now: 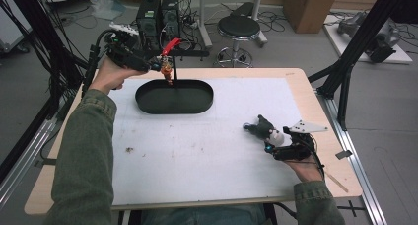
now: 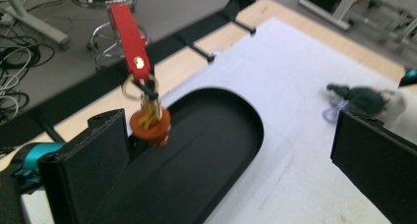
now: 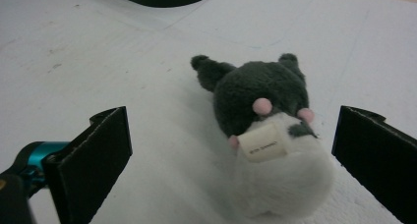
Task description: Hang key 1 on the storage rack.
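A keychain (image 1: 167,69) with a red strap and an orange charm hangs above the far left end of a black oval tray (image 1: 197,106). My left gripper (image 1: 158,64) is open beside it. In the left gripper view the keychain (image 2: 150,126) sits close to the left jaw over the tray (image 2: 211,150), and the left gripper (image 2: 226,121) has its jaws wide apart; I cannot tell whether the keychain touches the jaw. A dark grey and white plush toy (image 1: 263,129) lies on the white mat at the right. My right gripper (image 3: 231,116) is open, with the plush toy (image 3: 265,135) between its jaws and untouched.
A white mat (image 1: 197,151) covers most of the wooden table. Behind the table stand a black stool (image 1: 239,27) and computer towers (image 1: 157,15). Black frame struts (image 1: 355,42) rise at the right edge, and others at the left.
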`<state>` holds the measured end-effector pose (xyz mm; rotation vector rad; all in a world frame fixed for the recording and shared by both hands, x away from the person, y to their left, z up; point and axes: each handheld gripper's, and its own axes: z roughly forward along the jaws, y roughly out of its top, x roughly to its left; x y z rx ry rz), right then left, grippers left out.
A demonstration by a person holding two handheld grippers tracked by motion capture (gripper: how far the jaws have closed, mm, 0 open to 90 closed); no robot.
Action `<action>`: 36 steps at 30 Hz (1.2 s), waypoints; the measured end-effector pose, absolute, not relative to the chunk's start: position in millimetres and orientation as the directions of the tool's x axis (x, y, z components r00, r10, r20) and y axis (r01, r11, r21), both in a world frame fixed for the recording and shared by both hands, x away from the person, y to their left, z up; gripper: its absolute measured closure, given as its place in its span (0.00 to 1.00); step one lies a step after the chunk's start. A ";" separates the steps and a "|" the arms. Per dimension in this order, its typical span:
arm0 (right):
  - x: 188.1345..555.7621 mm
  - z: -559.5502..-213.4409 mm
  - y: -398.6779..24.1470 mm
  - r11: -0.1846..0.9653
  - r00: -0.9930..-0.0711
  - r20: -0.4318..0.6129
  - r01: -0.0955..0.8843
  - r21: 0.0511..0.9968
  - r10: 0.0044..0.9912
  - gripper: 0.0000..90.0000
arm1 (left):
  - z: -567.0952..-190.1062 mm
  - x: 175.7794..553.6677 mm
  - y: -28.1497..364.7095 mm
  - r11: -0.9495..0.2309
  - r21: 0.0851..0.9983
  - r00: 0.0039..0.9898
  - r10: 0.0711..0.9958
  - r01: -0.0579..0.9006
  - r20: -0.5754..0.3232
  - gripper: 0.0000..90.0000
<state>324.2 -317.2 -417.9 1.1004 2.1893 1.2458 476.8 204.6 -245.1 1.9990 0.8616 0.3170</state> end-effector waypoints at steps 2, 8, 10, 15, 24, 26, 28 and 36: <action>323.2 -417.8 -315.1 0.305 -0.622 0.042 0.440 0.845 0.782 0.01 | -248.0 472.3 205.9 -0.345 0.827 0.728 0.677 0.443 -0.108 0.02; 323.3 -418.5 -315.5 0.318 -0.620 0.030 0.443 0.838 0.784 0.01 | -257.2 461.7 204.3 -0.359 0.831 0.751 0.653 0.424 -0.101 0.02; 323.4 -418.5 -315.3 0.318 -0.622 0.031 0.442 0.839 0.783 0.01 | -264.5 456.1 201.7 -0.374 0.827 0.762 0.641 0.419 -0.096 0.02; 324.1 -419.0 -314.6 0.323 -0.625 0.030 0.443 0.836 0.780 0.01 | -274.1 451.5 200.6 -0.396 0.816 0.769 0.634 0.420 -0.088 0.02; 325.0 -419.5 -313.9 0.330 -0.631 0.026 0.439 0.835 0.775 0.01 | -286.2 435.2 200.9 -0.416 0.821 0.782 0.620 0.391 -0.058 0.02; 324.9 -419.6 -314.0 0.332 -0.634 0.026 0.439 0.835 0.773 0.01 | -288.6 431.4 203.5 -0.414 0.823 0.782 0.620 0.388 -0.057 0.02; 324.4 -419.4 -313.9 0.332 -0.632 0.027 0.442 0.834 0.774 0.01 | -289.4 430.0 204.8 -0.410 0.825 0.781 0.622 0.389 -0.059 0.02; 324.4 -419.4 -314.0 0.331 -0.634 0.028 0.442 0.834 0.773 0.01 | -300.2 413.3 217.0 -0.392 0.832 0.766 0.640 0.392 -0.059 0.02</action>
